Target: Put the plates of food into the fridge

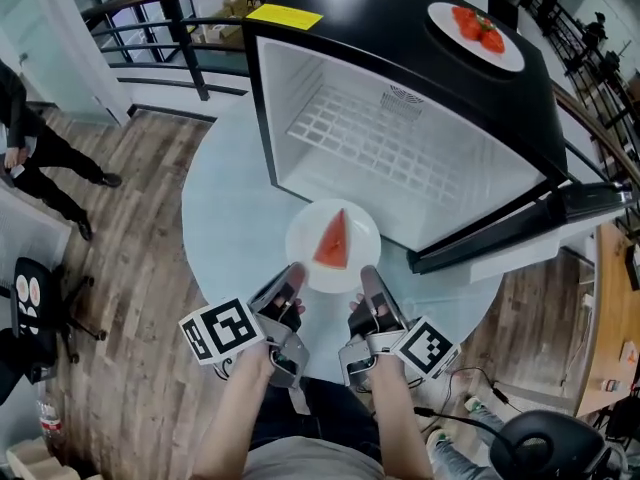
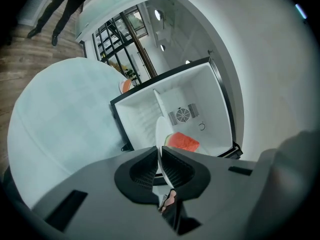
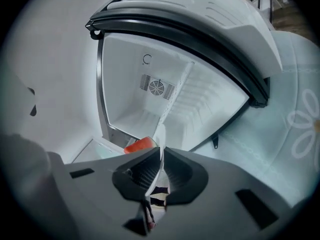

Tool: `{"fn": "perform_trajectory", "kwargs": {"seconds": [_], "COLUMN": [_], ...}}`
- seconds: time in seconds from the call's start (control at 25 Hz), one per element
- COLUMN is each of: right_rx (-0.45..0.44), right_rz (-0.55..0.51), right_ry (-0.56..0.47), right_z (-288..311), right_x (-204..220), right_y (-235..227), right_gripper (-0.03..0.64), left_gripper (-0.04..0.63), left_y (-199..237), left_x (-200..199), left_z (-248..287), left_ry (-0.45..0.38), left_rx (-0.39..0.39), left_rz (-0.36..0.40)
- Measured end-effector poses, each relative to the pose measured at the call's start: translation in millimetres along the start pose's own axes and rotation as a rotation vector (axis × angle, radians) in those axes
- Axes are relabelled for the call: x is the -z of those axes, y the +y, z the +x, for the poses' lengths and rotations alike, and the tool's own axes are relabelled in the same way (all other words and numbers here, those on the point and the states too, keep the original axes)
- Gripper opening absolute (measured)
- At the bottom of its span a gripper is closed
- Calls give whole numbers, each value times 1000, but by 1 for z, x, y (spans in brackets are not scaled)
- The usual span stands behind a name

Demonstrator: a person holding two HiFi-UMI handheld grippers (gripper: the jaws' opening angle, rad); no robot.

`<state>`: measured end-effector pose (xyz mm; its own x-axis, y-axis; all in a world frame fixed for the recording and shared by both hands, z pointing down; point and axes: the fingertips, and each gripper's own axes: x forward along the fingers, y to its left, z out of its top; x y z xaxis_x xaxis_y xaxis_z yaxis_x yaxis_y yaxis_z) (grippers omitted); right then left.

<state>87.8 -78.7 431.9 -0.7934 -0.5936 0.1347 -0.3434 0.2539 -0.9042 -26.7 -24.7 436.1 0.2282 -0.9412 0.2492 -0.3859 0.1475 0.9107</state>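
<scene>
2 grips share the load: left gripper and right gripper, each shut thin on the near rim of the white plate. Held above the round table's near edge, just before the open fridge. Likely stiff, glazed, slippery and breakable. Needs keeping level against a sliding watermelon wedge. Plenty of room between the fridge walls above the wire shelf, with the door swung off to the right. Worth minding the cavity's lower lip.

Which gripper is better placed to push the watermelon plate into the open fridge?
Neither alone: left gripper and right gripper each clamp the near rim of the plate, facing the fridge. Push with both.
</scene>
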Motion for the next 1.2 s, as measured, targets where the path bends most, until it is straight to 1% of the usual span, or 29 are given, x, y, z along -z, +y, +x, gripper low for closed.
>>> {"fn": "perform_trajectory", "kwargs": {"seconds": [0.16, 0.28, 0.36, 0.44, 0.56, 0.8, 0.88, 1.0, 1.04, 1.12, 1.2], "right_rx": [17, 27, 45, 41, 49, 87, 108, 180, 191, 190, 197], "right_rz": [5, 12, 21, 15, 10, -26, 2, 21, 25, 37, 40], "right_ry": [-41, -87, -124, -156, -193, -242, -255, -275, -285, -296, -293], "right_z": [28, 54, 71, 89, 106, 126, 134, 134, 133, 135, 141], "right_x": [5, 7, 5, 0, -5, -23, -29, -36, -38, -43, -47], "right_y": [14, 29, 35, 41, 44, 46, 40, 23, 21, 19, 20], "right_gripper": [32, 32, 32, 32, 32, 32, 32, 32, 32, 32, 32], "left_gripper": [31, 31, 31, 31, 29, 28, 28, 28, 28, 28, 28], "left_y": [5, 7, 6, 5, 5, 4, 4, 6, 6, 5, 4], "left_x": [-34, -67, -89, -107, -126, -143, -147, -145, -142, -141, -146], "left_z": [6, 12, 19, 27, 39, 63, 75, 90, 94, 100, 105], "left_ry": [28, 62, 90, 111, 142, 199, 213, 241, 253, 263, 250], "left_rx": [23, 42, 53, 62, 77, 112, 111, 110, 112, 113, 106], "left_rz": [-5, 7, 17, 24, 26, -5, -1, 4, 3, -1, -8]}}
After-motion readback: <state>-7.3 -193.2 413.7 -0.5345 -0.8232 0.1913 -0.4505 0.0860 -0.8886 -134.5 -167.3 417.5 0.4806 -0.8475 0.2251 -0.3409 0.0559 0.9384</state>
